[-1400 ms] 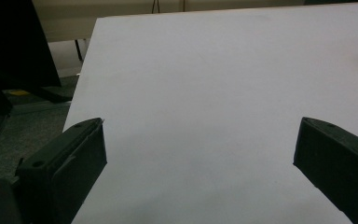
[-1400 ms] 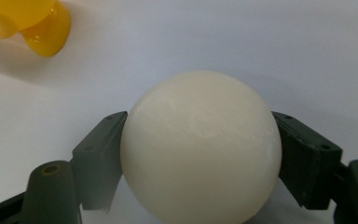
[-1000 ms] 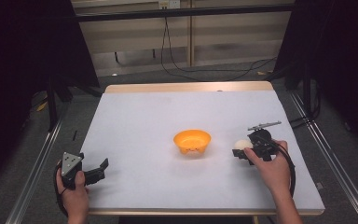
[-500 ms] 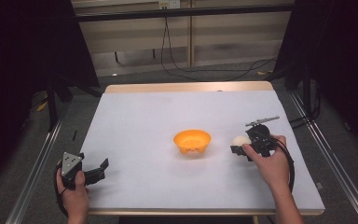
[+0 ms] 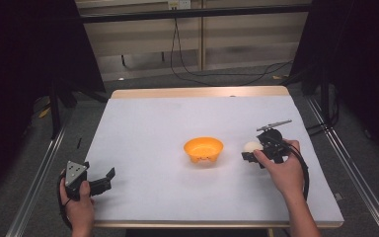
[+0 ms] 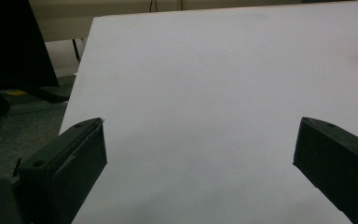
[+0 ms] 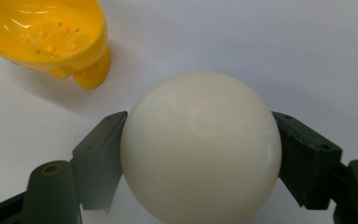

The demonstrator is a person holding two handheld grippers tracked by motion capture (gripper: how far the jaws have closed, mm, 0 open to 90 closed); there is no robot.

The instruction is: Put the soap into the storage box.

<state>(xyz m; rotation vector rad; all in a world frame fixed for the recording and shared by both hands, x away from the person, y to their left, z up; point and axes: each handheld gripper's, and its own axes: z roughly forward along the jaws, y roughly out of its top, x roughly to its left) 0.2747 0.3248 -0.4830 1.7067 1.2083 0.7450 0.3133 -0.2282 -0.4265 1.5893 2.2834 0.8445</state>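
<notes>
R gripper (image 5: 253, 153) is clamped on the white ball (image 5: 251, 146), one jaw pressed to each side of it; in the right gripper view the ball (image 7: 200, 147) sits squarely between the jaws, w/ the orange bowl (image 7: 51, 35) up and to the left of it. From the high view the ball is just right of the orange bowl (image 5: 203, 150), near the middle of the table (image 5: 177, 118), close to the tabletop; can't tell if it's lifted clear or touching.

L gripper (image 5: 103, 180) rests at the near left corner, jaws wide apart w/ nothing between them; the left gripper view shows bare white tabletop (image 6: 214, 93) ahead.

Step in hand, as I read it: ball is grasped, carry to the bowl is next. Next move probably calls for a lift high enough to clear the rim, a short shift left until the ball is over the bowl's centre, then lower and open the jaws. Ball is smooth and round, so grip should hold firm till it's inside; a high drop could bounce it out or tip the light bowl. L gripper needs no part in this.
</notes>
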